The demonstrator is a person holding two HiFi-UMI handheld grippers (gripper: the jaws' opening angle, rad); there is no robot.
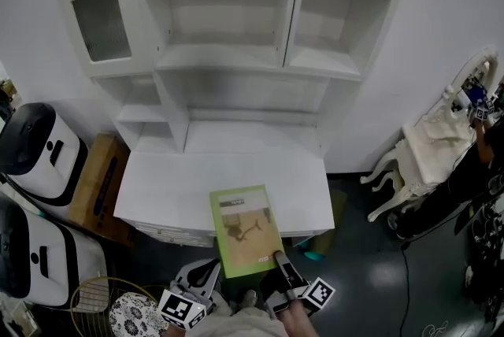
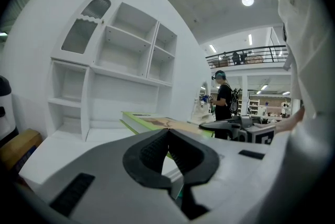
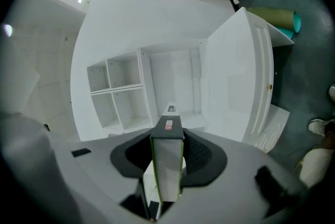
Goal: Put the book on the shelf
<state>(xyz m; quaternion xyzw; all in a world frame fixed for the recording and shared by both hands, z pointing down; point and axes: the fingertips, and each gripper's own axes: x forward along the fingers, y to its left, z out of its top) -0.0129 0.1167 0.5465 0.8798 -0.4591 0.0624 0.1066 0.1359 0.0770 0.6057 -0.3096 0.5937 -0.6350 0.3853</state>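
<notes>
In the head view, the book (image 1: 244, 229) was not yet on the shelf (image 1: 224, 56). It lay flat across the front edge of the desk top (image 1: 173, 186), its near half sticking out past the edge. The right gripper (image 1: 278, 257) was at its near right corner, and the left gripper (image 1: 206, 274) hung low beside the book, apart from it. The whole lift up to a compartment looked left to do. The open compartments were bare, so nothing seemed to block the way. A box (image 1: 98, 178) at the left and a chair (image 1: 429, 150) at the right stood well clear.

In the left gripper view, the left gripper (image 2: 168, 136) had its jaws pressed together with nothing between them. Beyond them the book (image 2: 154, 122) lay level, with the right gripper (image 2: 235, 126) at its end. A person (image 2: 224, 100) stood far behind.

In the right gripper view, the right gripper (image 3: 167, 147) was clamped on the book (image 3: 167, 165), seen edge-on and running forward toward the shelf (image 3: 131, 92).
</notes>
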